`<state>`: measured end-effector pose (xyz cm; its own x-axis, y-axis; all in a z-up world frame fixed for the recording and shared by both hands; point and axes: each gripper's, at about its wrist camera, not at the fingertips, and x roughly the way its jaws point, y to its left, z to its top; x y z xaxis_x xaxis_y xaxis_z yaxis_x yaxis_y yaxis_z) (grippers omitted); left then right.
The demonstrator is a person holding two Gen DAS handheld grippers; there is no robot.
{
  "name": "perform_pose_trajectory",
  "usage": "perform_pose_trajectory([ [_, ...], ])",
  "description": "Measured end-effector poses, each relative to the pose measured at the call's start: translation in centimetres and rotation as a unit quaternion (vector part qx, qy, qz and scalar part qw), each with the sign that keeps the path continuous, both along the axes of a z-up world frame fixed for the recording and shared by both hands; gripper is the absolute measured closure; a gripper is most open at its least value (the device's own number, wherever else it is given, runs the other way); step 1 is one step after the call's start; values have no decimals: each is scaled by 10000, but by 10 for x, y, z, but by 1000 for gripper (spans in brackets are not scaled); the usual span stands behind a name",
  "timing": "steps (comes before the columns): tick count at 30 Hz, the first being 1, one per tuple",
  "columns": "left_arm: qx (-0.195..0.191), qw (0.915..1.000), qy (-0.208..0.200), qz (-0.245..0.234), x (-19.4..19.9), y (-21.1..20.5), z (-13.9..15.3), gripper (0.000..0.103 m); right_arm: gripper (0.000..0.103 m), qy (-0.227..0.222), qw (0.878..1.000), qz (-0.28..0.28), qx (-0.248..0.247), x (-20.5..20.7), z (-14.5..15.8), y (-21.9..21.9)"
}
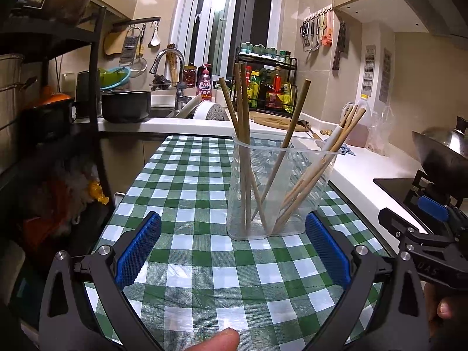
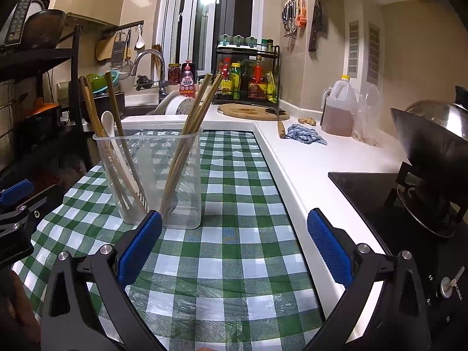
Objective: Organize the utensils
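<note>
Chopsticks (image 1: pixel 243 146) are all standing in the clear plastic holder (image 1: pixel 280 193), which sits on the green checked tablecloth (image 1: pixel 204 263); I'll place everything else from that holder. It seems to be split inside, since the sticks fall into two bunches: from the left wrist view, one bunch leans toward the holder's left side, one stick crosses its middle, and another bunch leans out over its right rim. A white spoon (image 2: pixel 108 122) shares a side with some of the sticks, handle down and bowl up, which looks like the sensible way to drop it in so it can be plucked out again.

Just short of the holder, the left gripper (image 1: pixel 234 248) hangs low over the cloth with its blue pads spread wide and nothing between them; the holder stands just beyond its fingertips, slightly right of centre. To the right of the holder, the right gripper (image 2: pixel 234 248) is likewise spread and empty, pointing past the holder's right side along the bare cloth toward the white countertop (image 2: pixel 307 161).

I see no loose utensil on the cloth near the holder, so my guess is the sorting is finished or nearly so. Beyond the holder a cutting board (image 2: pixel 251 111) lies on the counter, well apart.
</note>
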<state>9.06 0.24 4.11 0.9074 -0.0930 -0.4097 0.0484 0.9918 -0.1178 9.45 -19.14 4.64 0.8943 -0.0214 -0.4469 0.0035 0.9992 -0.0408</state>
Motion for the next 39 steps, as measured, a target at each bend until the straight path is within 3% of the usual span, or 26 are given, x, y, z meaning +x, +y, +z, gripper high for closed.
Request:
perform_pose_trajectory([
  [39,22,9999,58,-89,-1,-6,-3,8,5,-22,10000,10,-11,-1,1,1],
])
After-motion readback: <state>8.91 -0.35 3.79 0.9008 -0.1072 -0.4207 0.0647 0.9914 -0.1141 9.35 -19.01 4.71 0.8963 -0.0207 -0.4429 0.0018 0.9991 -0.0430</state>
